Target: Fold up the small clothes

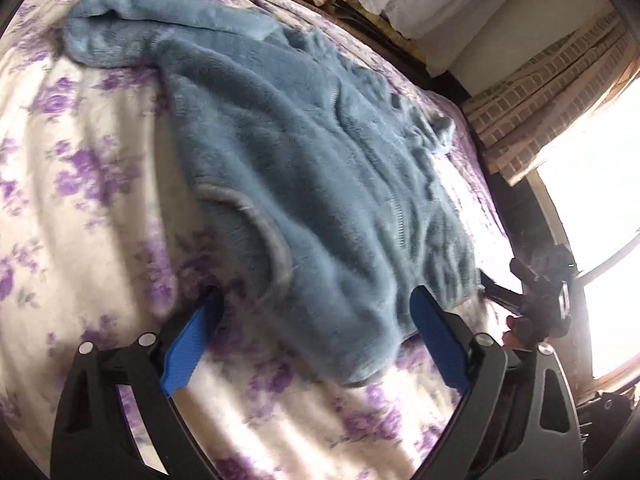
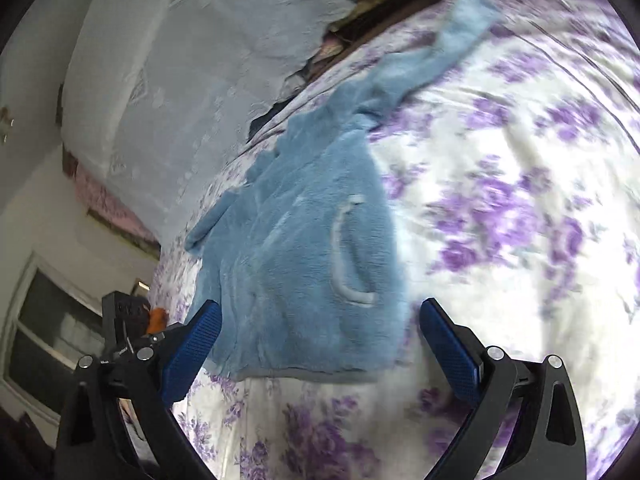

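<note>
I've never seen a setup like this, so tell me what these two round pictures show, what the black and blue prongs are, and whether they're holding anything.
A person holds a hand-held two-finger gripper in each hand, each with a fisheye camera looking along its fingers; hence the round pictures. One picture comes from the left gripper, the other from the right gripper. The prongs are the fingers, with blue pads. On a bedspread with purple flowers lies a fluffy blue jacket with a zip, spread out, not yet folded. Both grippers stand open near its hem and hold nothing.

I'm seeing a fluffy, matt blue fleece jacket (image 1: 304,168) lying on soft floral cloth bedding (image 1: 80,216); my finger pads (image 2: 192,356) are looking like ribbed blue rubber.
</note>
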`<move>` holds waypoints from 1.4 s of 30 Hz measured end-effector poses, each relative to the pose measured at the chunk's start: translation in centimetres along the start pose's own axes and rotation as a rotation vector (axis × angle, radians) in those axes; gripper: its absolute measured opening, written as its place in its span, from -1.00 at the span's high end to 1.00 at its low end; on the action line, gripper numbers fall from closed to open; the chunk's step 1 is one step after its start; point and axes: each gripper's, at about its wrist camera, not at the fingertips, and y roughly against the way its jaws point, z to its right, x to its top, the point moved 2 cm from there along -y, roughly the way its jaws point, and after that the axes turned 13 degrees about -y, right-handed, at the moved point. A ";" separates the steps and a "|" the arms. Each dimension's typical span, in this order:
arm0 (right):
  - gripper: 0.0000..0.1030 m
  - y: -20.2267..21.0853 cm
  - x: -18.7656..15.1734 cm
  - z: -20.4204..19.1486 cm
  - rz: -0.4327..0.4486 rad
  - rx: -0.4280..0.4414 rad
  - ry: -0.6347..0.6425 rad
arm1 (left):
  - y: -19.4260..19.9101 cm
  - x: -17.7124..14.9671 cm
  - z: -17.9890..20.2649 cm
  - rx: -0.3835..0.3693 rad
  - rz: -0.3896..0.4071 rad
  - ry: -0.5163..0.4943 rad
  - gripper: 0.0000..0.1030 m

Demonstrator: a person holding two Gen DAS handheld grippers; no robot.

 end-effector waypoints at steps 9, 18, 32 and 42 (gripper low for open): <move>-0.85 -3.1 0.9 -1.2 -0.063 -0.027 0.033 | -1.6 1.9 0.6 0.040 -0.002 -0.045 0.42; 0.60 -2.0 1.5 -2.5 -0.057 -0.005 0.033 | 4.3 1.8 2.0 0.015 0.111 -0.072 0.70; 0.18 2.0 1.2 -1.9 0.034 -0.268 0.177 | 7.0 -1.6 2.1 0.178 0.043 -0.141 0.14; 0.04 -5.8 0.6 -7.8 -0.110 -0.163 0.308 | -0.1 2.0 5.2 0.224 -0.055 -0.226 -0.55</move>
